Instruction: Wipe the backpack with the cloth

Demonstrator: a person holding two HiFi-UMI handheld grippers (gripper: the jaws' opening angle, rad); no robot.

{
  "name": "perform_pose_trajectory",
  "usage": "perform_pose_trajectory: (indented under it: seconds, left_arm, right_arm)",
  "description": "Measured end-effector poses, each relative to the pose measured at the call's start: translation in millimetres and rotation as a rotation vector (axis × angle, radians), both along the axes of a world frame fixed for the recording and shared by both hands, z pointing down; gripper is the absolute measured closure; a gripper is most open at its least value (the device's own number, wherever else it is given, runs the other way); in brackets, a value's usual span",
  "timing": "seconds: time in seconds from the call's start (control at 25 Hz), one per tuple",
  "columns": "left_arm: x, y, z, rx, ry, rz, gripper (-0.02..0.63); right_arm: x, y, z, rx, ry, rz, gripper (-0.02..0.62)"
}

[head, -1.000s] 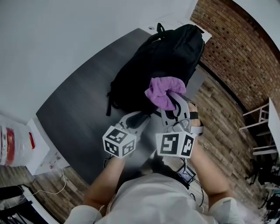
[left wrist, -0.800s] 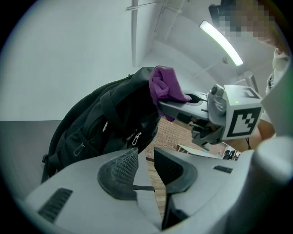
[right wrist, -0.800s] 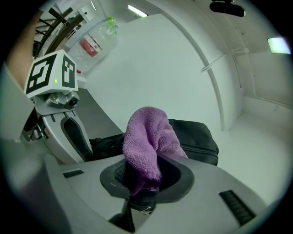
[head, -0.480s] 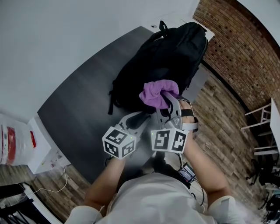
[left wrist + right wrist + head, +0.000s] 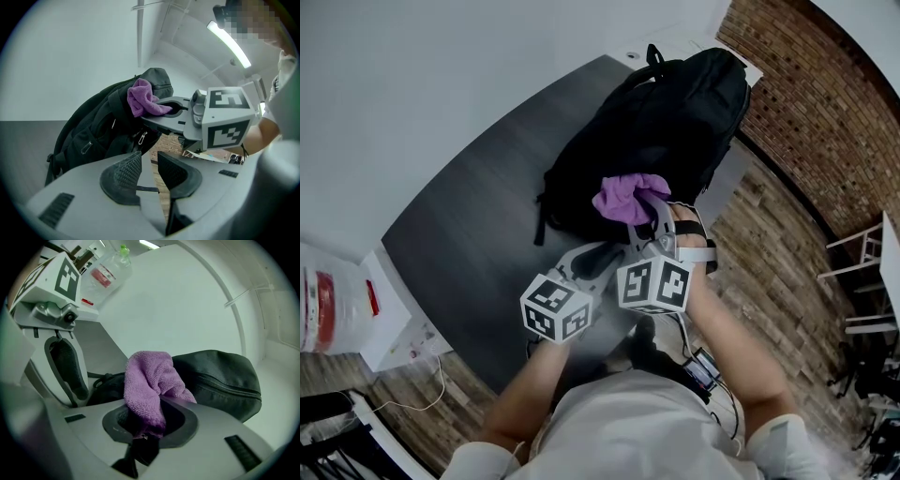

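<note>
There is one black fabric backpack [image 5: 666, 122], one crumpled purple terry cloth [image 5: 626, 195] and one dark grey counter [image 5: 459, 225]. Hand-held grippers number two: the left hand-held gripper [image 5: 596, 257] and the right hand-held gripper [image 5: 649, 214]. Beside the counter stands one white box [image 5: 394, 328].

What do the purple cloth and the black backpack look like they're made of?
The cloth is likely microfibre or terry: matte, with a nubbly looped pile. The backpack seems to be woven nylon or polyester: matte black, faintly sheened, with a sewn-in zip.
</note>
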State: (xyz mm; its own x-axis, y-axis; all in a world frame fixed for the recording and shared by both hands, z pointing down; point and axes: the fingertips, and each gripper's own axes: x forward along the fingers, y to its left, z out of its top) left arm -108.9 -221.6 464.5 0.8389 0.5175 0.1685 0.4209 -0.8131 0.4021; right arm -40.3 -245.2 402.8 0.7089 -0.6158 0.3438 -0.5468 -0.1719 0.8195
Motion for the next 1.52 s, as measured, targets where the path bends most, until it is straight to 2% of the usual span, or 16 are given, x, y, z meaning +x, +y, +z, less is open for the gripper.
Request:
perform_pose_trajectory:
  seconds: [0.32,0.6,0.88,1.2,1.36,1.52]
  left_arm:
    - [-7,-1,6,-0.008,-0.012,-0.003,0.517]
    - [-16,-2,8,-0.017,-0.018,-0.013,0.517]
    - [-31,-6,9,-0.016,-0.025,-0.038,0.517]
    - [-59,-19,29,-0.03,-0.067,-0.074,0.517]
    - [-73,-35,38,-0.033,-0.087,-0.107,0.517]
    - [-84,-57,42,-0.033,-0.098,-0.145,0.517]
  right_arm:
    - [5,-4,18,-0.017,-0.104,0.013,0.514]
    - [-5,0,25,-0.002,-0.227,0.018,0.514]
    - [-45,7,35,0.021,-0.334,-0.022,0.514]
    - [-100,1,86,-0.03,-0.572,-0.091,0.514]
    - [-111,-19,87,0.006,-0.596,-0.122,0.514]
    - [-115,-55,75,0.094,-0.629,-0.134,0.514]
